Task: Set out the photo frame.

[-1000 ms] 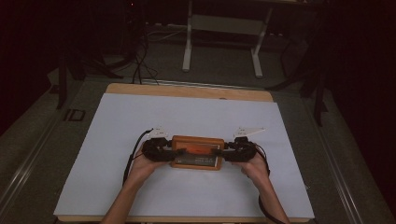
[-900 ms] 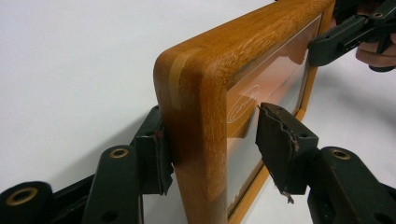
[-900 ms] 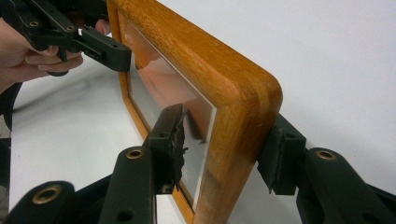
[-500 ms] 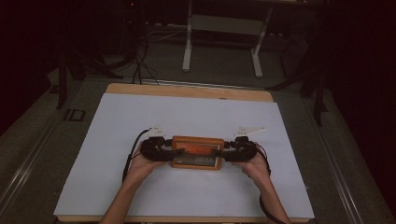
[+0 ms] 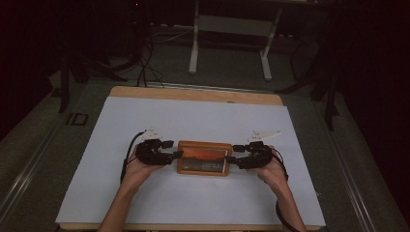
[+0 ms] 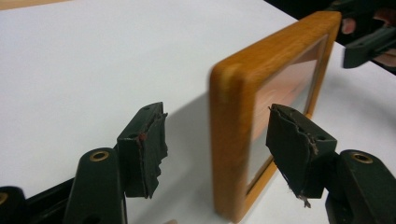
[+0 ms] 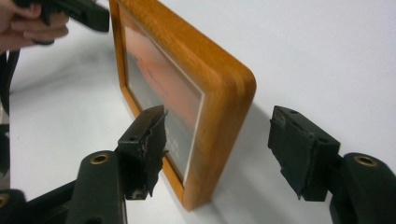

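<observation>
A wooden picture frame [image 5: 203, 158] stands upright on the white tabletop, its photo side facing the person. My left gripper [image 5: 176, 154] is at its left end and my right gripper [image 5: 231, 159] at its right end. In the left gripper view the frame's end [image 6: 233, 116] sits between the open jaws of the left gripper [image 6: 219, 140], with a gap at each pad. In the right gripper view the frame's other end [image 7: 224, 79] likewise stands between the right gripper's [image 7: 219, 142] pads, untouched. Both pairs of jaws have just been opening around the frame.
A white sheet [image 5: 193, 121] covers the wooden table [image 5: 193, 94], with bare room all round the frame. Beyond the far edge lie dark floor, cables and a metal stand [image 5: 232, 43]. Each gripper view catches the other hand's gripper [image 6: 369, 42] [image 7: 79, 14] past the frame.
Both grippers' jaws have spread apart off the frame's ends. The left hand has drawn slightly away to the left. The frame stays standing where it was.
</observation>
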{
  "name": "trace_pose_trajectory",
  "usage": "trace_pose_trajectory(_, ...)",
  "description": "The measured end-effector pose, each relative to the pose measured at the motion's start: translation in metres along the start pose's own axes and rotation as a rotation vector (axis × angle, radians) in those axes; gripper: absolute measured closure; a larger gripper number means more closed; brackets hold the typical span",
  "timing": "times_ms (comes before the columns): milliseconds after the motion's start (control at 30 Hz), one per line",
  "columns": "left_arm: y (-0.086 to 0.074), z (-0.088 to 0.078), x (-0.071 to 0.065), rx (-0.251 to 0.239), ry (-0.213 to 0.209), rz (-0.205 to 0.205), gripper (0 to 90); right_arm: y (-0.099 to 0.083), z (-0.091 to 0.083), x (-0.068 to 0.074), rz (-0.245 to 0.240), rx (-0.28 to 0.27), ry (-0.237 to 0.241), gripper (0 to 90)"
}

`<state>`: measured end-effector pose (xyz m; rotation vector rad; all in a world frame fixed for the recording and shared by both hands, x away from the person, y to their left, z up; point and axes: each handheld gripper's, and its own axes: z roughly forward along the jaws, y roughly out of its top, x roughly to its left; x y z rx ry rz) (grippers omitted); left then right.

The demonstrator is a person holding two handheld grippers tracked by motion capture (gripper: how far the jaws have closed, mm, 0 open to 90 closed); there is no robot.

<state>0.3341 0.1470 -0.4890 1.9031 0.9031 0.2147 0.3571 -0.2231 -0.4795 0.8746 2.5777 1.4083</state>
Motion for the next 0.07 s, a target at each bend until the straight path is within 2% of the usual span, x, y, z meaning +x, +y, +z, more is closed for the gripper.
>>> trace_pose_trajectory(67, -0.0004, -0.003, 0.0023, -0.004, 0.01, -0.007, 36.9, -0.0009, -0.0047, -0.0014, -0.007, 0.005, 0.01, 34.4)
